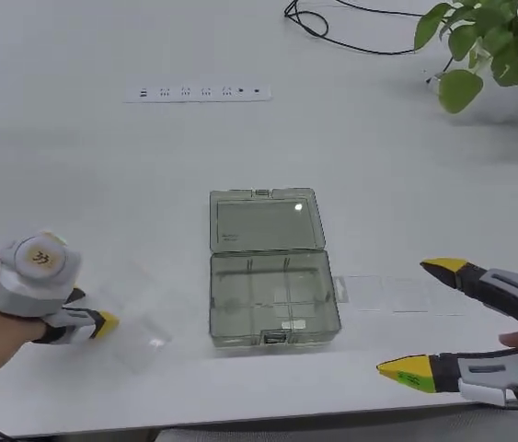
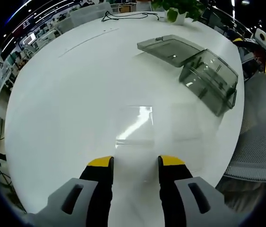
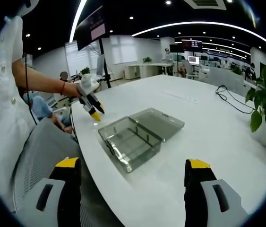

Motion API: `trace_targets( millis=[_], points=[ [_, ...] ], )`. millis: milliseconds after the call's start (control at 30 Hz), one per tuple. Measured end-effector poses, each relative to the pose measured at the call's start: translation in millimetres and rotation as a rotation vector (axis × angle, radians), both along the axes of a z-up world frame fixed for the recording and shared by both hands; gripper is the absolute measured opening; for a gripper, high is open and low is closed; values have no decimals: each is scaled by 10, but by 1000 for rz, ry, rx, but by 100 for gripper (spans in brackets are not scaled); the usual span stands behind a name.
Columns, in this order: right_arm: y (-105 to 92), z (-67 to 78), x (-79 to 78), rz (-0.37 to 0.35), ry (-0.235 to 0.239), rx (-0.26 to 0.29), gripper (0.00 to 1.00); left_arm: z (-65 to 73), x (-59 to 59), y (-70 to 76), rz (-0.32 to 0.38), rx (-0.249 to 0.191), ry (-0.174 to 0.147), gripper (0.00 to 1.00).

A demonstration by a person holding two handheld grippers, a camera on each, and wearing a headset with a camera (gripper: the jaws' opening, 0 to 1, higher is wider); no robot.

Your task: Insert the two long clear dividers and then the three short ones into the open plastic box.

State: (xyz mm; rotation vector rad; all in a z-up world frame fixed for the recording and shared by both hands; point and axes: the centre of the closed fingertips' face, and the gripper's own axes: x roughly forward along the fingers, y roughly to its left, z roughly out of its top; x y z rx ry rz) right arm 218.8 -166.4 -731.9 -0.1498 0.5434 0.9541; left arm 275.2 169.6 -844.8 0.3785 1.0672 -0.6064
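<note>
Box (image 1: 272, 295) sitting open at table's (image 1: 84, 184) front edge | left gripper (image 2: 135, 163) hovering unclenched by clear divider (image 2: 135, 125) | right gripper (image 1: 421, 319) gaping, empty

Bright overhead ceiling strips, soft faint shadows, fisheye-warped edges, mild blur

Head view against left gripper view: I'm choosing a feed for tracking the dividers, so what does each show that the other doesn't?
Head view's own: clear dividers lying flat on the table, right of the box.
Left gripper view's own: the gap between the jaws of the left tongs, which stand open, and a mesh chair past the table's edge.
Shared: the open plastic box, lid laid back, and a clear divider just ahead of the left tongs, faint in the head view.
</note>
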Motion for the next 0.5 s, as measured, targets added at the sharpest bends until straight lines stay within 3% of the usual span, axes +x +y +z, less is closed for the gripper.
trace_targets(
  millis=[500],
  points=[
    [47, 4, -11, 9, 0, -1, 90, 1, 18, 5, 17, 14, 30, 32]
  ],
)
